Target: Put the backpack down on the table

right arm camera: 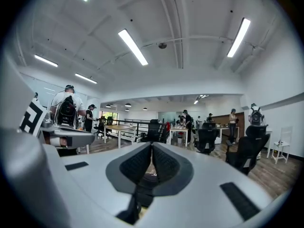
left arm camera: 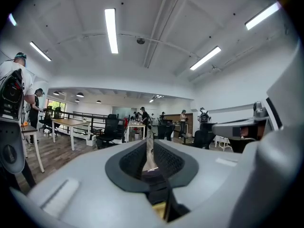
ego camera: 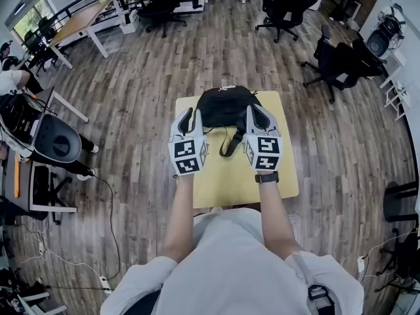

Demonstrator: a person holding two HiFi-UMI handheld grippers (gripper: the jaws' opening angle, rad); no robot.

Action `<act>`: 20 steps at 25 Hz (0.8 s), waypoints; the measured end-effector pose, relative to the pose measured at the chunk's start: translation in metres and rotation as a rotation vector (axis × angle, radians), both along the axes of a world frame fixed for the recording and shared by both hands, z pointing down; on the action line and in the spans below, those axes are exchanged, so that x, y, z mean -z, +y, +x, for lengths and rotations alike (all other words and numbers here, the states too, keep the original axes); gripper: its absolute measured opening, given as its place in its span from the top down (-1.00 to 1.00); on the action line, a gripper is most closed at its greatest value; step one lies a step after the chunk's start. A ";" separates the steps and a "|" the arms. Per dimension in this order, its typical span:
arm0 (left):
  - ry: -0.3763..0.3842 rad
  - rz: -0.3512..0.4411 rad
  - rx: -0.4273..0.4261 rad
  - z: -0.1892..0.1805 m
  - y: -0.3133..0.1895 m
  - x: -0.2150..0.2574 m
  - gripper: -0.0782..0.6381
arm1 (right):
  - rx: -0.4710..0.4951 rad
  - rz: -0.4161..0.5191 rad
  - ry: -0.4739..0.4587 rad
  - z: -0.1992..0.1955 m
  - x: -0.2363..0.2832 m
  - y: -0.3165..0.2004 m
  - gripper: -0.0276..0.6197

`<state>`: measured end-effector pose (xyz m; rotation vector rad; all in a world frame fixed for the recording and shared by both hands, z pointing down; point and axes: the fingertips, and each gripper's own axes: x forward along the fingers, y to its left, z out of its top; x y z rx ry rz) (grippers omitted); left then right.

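- Head view: a black backpack (ego camera: pixel 223 107) sits at the 12 o'clock end of a yellow table (ego camera: pixel 226 176). I cannot tell whether it rests on the top or hangs just above it.
- The left gripper (ego camera: pixel 187 118) meets the backpack's side at 9 o'clock. The right gripper (ego camera: pixel 260 115) meets the opposite side at 3 o'clock, so the bag lies between the two tips.
- A black strap (ego camera: pixel 231 143) loops down from the bag toward 6 o'clock, between the two marker cubes.
- Office chairs (ego camera: pixel 282 8) stand well apart from the table, toward 12 and 2 o'clock on the wooden floor.
- Left gripper view: the left gripper (left arm camera: pixel 152 158) points about level across the room. Its pads (left arm camera: pixel 135 158) are clenched to a thin slit.
- Black backpack fabric (left arm camera: pixel 154 184) is pinched low between them, at 6 o'clock. A sliver of the yellow table (left arm camera: pixel 159 208) shows beneath it.
- The right gripper (left arm camera: pixel 247 127) shows at 3 o'clock.
- Right gripper view: the right gripper (right arm camera: pixel 151 163) also points level. Its pads (right arm camera: pixel 166 163) are pressed almost together, with black backpack fabric (right arm camera: pixel 145 184) caught at their lower part.
- A strap (right arm camera: pixel 135 212) trails from there toward 7 o'clock.
- The left gripper (right arm camera: pixel 61 137) shows at 9 o'clock.
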<state>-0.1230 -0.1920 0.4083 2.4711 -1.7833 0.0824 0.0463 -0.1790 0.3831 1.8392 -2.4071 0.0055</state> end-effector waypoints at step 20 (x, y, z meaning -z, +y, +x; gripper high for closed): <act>0.022 0.048 -0.034 0.014 0.002 0.022 0.75 | -0.016 0.017 0.019 0.007 0.007 0.006 0.88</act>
